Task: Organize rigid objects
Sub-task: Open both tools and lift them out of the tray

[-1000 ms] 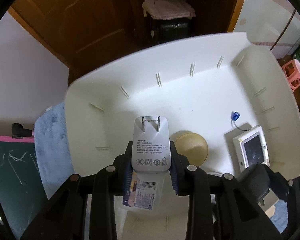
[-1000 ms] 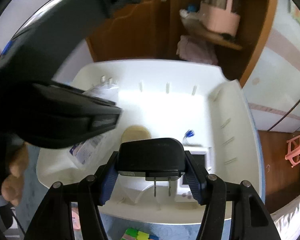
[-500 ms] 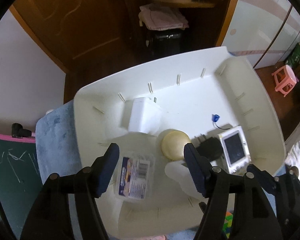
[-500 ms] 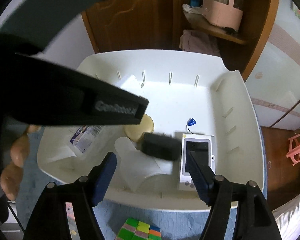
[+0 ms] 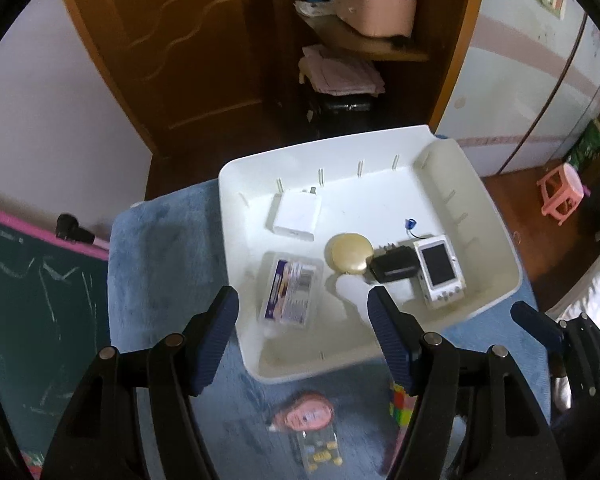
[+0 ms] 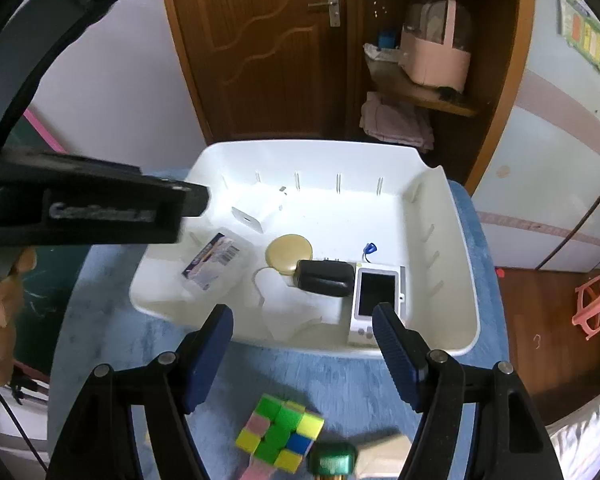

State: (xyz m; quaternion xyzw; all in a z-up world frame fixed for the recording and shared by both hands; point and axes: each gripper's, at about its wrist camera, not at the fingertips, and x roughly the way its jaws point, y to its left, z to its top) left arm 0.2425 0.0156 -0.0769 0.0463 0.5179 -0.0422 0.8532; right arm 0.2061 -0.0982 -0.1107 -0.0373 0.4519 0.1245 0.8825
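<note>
A white plastic bin (image 5: 496, 236) (image 6: 466, 280) stands on a blue cloth. In it lie a white charger (image 5: 296, 216) (image 6: 256, 210), a black charger (image 5: 394, 266) (image 6: 324, 278), a tan round disc (image 5: 348, 258) (image 6: 289, 254), a labelled clear box (image 5: 290, 292) (image 6: 216, 260) and a white handheld device with a dark screen (image 5: 440, 270) (image 6: 378, 294). My left gripper (image 5: 304, 334) is open and empty above the bin's near edge. My right gripper (image 6: 302, 350) is open and empty, pulled back over the cloth.
On the blue cloth (image 6: 340, 376) in front of the bin lie a colourful puzzle cube (image 6: 280, 432) (image 5: 400, 402), a green-topped object (image 6: 332, 458), a pink round item (image 5: 306, 416) and a clear packet (image 5: 320, 448). A chalkboard (image 5: 32, 304) is at left, a wooden door (image 6: 268, 44) behind.
Both grippers opened and dropped their chargers into the bin: the white one at back left, the black one beside the device. Both grippers then rose and drew back.
</note>
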